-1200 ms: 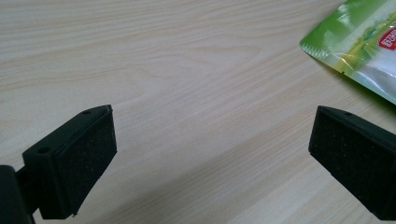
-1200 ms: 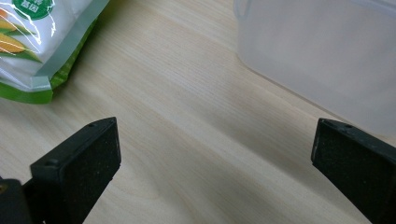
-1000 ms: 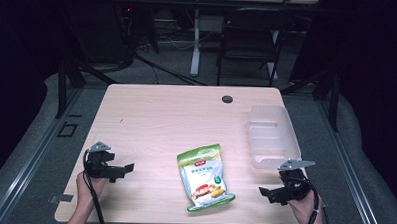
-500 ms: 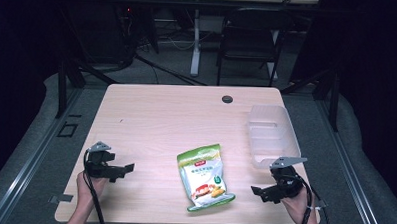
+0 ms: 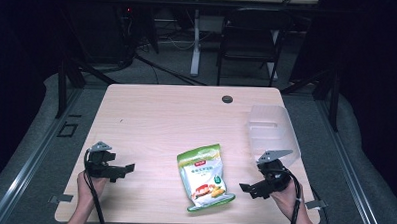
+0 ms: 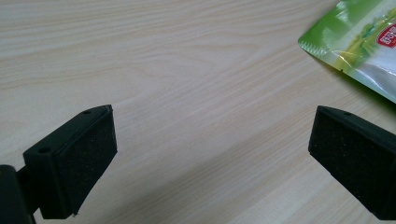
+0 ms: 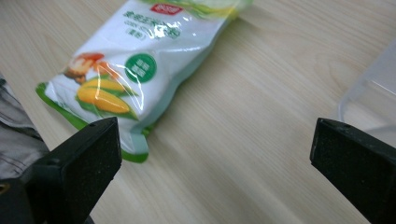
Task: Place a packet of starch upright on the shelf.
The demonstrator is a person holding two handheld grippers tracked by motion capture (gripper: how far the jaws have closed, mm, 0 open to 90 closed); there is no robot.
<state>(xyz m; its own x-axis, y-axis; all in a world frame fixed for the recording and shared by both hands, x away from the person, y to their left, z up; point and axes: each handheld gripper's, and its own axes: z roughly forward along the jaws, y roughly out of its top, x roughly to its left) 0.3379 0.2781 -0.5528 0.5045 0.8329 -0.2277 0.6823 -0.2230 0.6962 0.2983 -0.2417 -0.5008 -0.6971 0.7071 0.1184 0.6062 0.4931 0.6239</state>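
Since a second ago my right gripper point(image 5: 249, 188) has slid left toward the snack bag point(image 5: 204, 177); left gripper point(image 5: 126, 169) and bag haven't shifted. Both grippers sit at the near edge of the wooden table point(image 5: 161, 115), jaws spread wide, gripping nothing. In the right gripper view the bag point(image 7: 140, 65) lies ahead-left, near the left jaw, not touching. In the left gripper view only its green top corner point(image 6: 359, 42) shows, far right. Bag lies flat, front-centre. Beyond my right hand point(image 5: 288, 197): clear plastic container point(image 5: 272, 132). Far edge: small black disc point(image 5: 227, 99).
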